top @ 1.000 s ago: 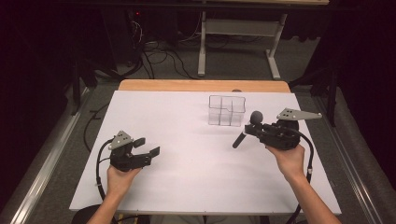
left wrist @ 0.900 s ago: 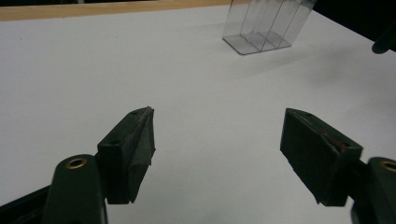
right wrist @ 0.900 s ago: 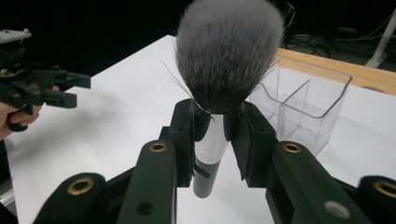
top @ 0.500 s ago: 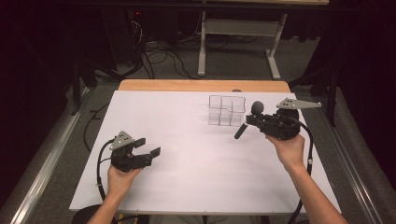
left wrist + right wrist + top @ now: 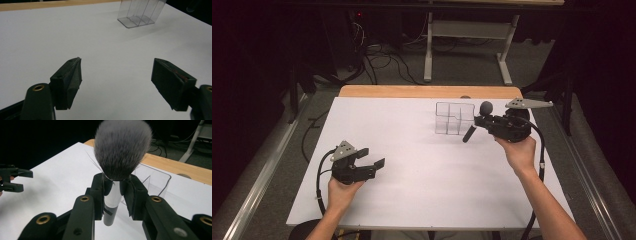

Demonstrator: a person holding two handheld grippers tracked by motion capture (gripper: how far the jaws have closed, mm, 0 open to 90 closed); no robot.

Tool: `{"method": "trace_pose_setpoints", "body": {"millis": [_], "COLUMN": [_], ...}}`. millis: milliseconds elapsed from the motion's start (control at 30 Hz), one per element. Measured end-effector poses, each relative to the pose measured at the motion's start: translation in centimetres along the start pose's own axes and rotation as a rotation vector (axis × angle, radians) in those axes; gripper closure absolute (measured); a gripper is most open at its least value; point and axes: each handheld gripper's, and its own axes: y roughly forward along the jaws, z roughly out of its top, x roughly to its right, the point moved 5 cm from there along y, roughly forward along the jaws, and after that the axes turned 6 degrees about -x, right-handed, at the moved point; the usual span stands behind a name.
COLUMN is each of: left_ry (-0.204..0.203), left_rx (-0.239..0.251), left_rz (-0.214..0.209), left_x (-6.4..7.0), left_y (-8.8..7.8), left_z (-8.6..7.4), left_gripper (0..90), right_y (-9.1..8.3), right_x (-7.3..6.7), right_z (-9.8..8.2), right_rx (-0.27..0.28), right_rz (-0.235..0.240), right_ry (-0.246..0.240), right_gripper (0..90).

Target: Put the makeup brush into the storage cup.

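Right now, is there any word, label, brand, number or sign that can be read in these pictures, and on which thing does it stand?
None: no readable text anywhere.
The makeup brush in the right gripper, the clear organizer, the white table and the left gripper bear no lettering or marks that show.

The makeup brush (image 5: 117, 167) has a round, dense head of grey bristles that are paler at the tips, a silver collar below the head and a dark handle. It is held at the collar by the right hand-held gripper (image 5: 115, 190), with the head above the jaws and the handle hanging below. In the high view the brush (image 5: 477, 120) is tilted, above the white tabletop (image 5: 422, 150), just beside the clear organizer (image 5: 454, 118), which stands upright and has several compartments.
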Motion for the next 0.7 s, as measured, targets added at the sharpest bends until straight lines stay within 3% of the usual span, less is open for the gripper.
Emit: {"method": "trace_pose_setpoints", "body": {"millis": [400, 700], "left_ry": [-0.002, 0.01], "left_rx": [0.005, -0.001], "left_rz": [-0.002, -0.011], "left_x": [-0.2, 0.0], "left_y": [-0.2, -0.2], "left_z": [0.0, 0.0], "left_gripper": [24.9, 25.6], "right_y": [0.6, 0.6], "right_x": [0.8, 1.7], "right_z": [1.4, 2.5], "right_rx": [0.008, 0.006], "right_rz": [-0.026, -0.071], "right_ry": [0.005, 0.004], "right_gripper": [72.8, 72.8]}}
